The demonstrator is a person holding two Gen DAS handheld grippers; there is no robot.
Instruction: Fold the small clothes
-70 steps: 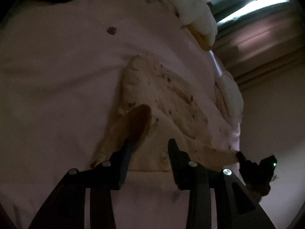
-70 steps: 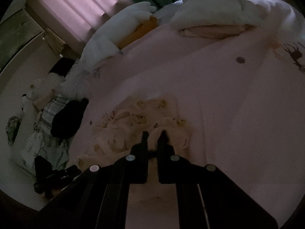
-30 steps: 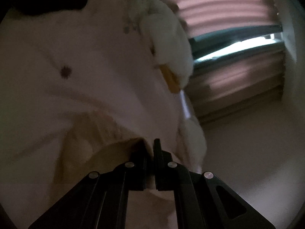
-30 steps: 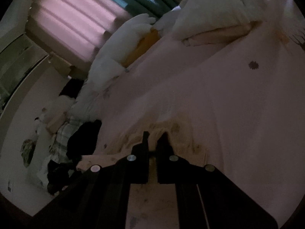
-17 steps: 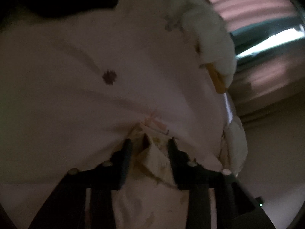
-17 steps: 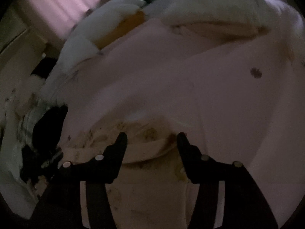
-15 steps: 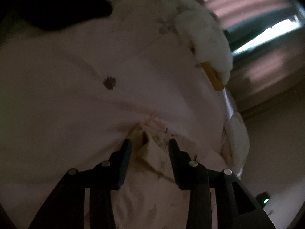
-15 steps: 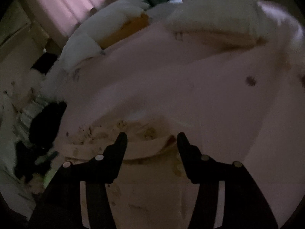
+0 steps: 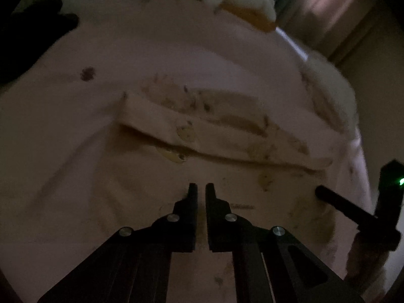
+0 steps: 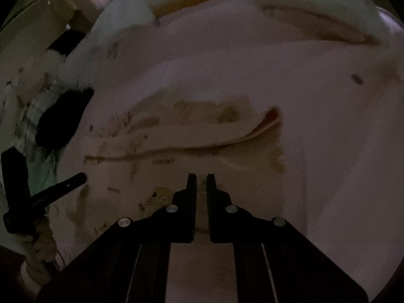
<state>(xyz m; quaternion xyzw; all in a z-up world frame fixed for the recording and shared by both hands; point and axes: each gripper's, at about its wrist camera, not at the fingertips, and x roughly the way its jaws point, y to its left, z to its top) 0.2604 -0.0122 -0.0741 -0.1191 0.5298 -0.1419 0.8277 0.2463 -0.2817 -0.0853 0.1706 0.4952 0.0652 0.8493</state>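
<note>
A cream printed small garment [image 9: 227,131] lies spread on the pink bed cover [image 9: 151,50], with a folded band across its far side. In the right wrist view the garment [image 10: 202,131] has its folded layers lifted at the right corner. My left gripper [image 9: 199,185] points down onto the garment's near part, and its jaws are closing to a thin slit with cream cloth in it. My right gripper [image 10: 200,176] is doing the same a little way along that part. Each view shows a finger [image 9: 335,202] [image 10: 60,184] of the other gripper at its edge.
A white plush toy with an orange part [image 9: 242,7] lies at the bed's far edge below the curtains [image 9: 328,12]. A black garment [image 10: 60,121] and checked clothes lie at the left. A white bedding pile [image 10: 315,2] sits far right.
Both grippers carried the cloth's edge forward, opened and dropped it as a fold. They then drew back over the near part of the garment and their jaws came together again.
</note>
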